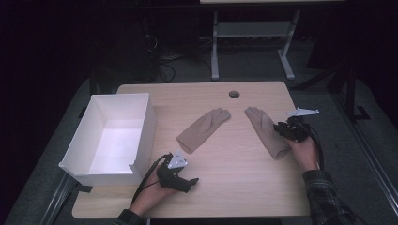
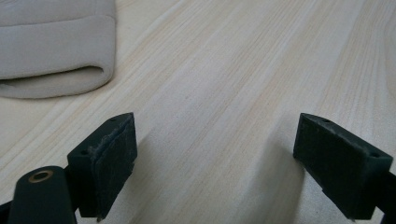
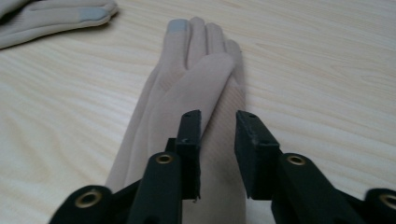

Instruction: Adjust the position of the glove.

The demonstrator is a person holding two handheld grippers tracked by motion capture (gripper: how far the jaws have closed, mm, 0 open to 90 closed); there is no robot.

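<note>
No text, label, brand, number or sign can be read on anything that is shown on the desk

The high view is looking down from above the near side of the table (image 1: 220, 159). Both gripper views are sitting low and very close to the wood. The right gripper view is sharing the right glove (image 3: 187, 88) (image 1: 267, 131), lying right of middle up high.

Left claw (image 1: 187, 180) sits low near the table's front edge, jaws spread wide. Right claw (image 1: 280, 129) is angled down, jaws only narrowly apart, seemingly gripping nothing.
</note>
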